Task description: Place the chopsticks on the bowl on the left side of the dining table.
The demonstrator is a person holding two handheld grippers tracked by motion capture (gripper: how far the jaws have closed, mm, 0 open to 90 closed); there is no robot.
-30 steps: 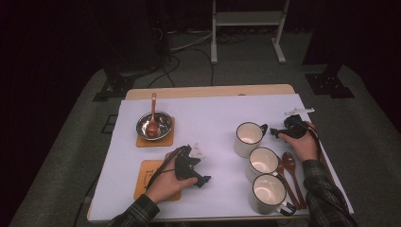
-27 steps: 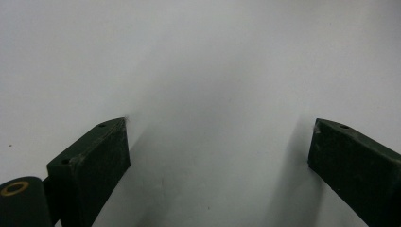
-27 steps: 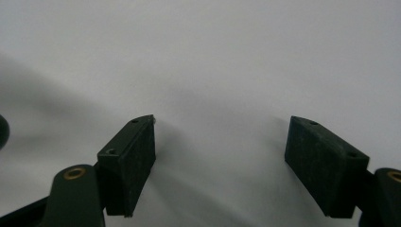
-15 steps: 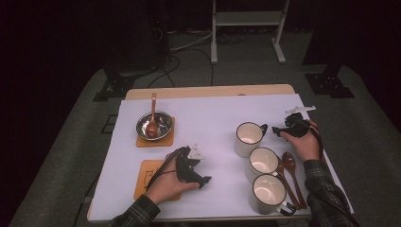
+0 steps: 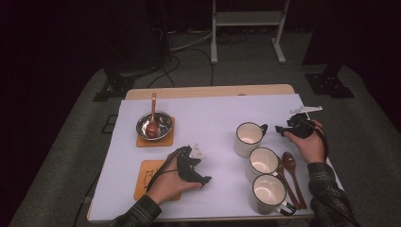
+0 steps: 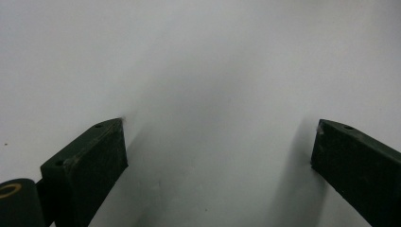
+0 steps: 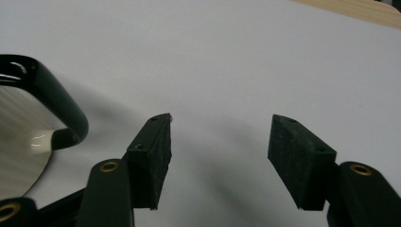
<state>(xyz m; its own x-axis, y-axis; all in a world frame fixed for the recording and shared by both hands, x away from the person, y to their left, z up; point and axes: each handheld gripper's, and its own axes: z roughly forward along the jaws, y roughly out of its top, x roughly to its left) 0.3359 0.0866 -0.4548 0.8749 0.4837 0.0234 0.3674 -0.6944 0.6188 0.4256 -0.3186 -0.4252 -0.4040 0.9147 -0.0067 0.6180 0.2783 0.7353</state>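
Three cream mugs with black handles stand in a slanted row at the right: the far mug (image 5: 248,138), the middle mug (image 5: 263,162) and the near mug (image 5: 267,193). My right gripper (image 5: 282,130) hovers just right of the far mug's handle (image 7: 52,106), pointing at it. Its jaws (image 7: 221,119) are open; they have just been closing, with only white sheet between them. My left gripper (image 5: 201,173) rests low over the sheet at front centre, jaws (image 6: 220,125) wide open and holding nothing.
A metal bowl (image 5: 154,125) with a wooden spoon (image 5: 152,116) in it sits on a cork coaster at back left. A second coaster (image 5: 147,175) lies partly under my left hand. Two wooden spoons (image 5: 291,171) lie right of the mugs.
My right hand has risen slightly and drifted a little toward the far edge beside the far mug. The left hand has stayed where it was.
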